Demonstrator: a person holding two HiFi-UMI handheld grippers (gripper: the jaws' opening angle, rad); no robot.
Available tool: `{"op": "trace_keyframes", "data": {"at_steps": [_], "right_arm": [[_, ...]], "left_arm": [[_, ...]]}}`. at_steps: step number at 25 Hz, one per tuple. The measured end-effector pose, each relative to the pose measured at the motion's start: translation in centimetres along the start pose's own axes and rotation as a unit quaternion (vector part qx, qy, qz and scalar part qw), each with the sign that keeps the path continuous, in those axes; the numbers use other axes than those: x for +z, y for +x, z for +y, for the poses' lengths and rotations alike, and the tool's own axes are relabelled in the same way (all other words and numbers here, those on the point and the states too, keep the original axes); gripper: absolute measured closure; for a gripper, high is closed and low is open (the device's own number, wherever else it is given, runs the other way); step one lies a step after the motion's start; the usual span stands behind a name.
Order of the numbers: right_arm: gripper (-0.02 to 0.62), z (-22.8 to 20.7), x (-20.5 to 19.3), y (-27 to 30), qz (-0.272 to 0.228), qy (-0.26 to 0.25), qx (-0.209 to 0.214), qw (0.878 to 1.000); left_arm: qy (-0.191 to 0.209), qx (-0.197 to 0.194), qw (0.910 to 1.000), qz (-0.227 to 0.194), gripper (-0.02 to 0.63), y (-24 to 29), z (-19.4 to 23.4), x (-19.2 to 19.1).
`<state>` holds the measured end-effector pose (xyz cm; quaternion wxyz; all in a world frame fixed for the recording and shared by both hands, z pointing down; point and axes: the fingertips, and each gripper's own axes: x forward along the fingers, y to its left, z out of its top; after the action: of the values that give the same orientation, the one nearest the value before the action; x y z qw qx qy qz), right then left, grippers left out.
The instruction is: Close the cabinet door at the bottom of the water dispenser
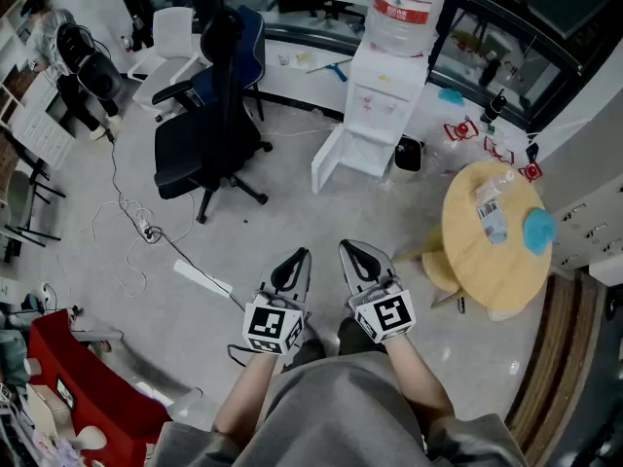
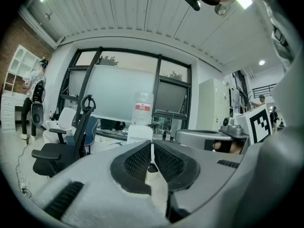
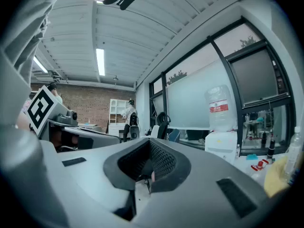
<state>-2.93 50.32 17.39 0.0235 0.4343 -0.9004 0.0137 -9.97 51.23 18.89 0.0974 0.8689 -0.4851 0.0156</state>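
A person stands on the office floor well apart from the water dispenser (image 1: 387,100), its large bottle (image 1: 404,3) seated on top and the white cabinet door (image 1: 333,160) at its base swung wide open toward the left of the head view. Both tools are held low and close to the body: the left claw (image 1: 298,257) is shut with nothing in it, its ribbed pads pressed together in the left gripper view, and the right claw (image 1: 350,251) is likewise closed and empty. Neither touches anything, and the task appears not yet begun. A black office chair (image 1: 202,129) stands just left of the open door, a loose cable (image 1: 122,207) and a white power strip (image 1: 202,279) trail across the floor to the left of the likely path, and a round wooden bench (image 1: 492,251) sits to the right. The likely hazards lie in the approach: a foot catching the cable, or an elbow clipping the chair. At the door itself, a closed claw pushing on the smooth panel could slide off its edge, and too hard a shove might bounce the door back open or rock the top-heavy dispenser.
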Motion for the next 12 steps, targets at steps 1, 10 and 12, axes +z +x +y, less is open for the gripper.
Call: {"op": "trace_keyframes", "data": {"at_steps": [1, 10, 12], "right_arm": [[0.588, 0.0, -0.1, 0.0, 0.001, 0.0, 0.0, 1.0], [0.588, -2.4, -0.1, -0.1, -0.009, 0.006, -0.005, 1.0], [0.587, -2.9, 0.0, 0.0, -0.015, 0.006, 0.0, 1.0]], "left_arm": [[-0.002, 0.002, 1.0, -0.002, 0.581, 0.0, 0.0, 0.0], [0.006, 0.007, 0.9998, -0.018, 0.581, 1.8, -0.8, 0.9], [0.007, 0.01, 0.9998, -0.017, 0.58, 2.7, -0.8, 1.1]]}}
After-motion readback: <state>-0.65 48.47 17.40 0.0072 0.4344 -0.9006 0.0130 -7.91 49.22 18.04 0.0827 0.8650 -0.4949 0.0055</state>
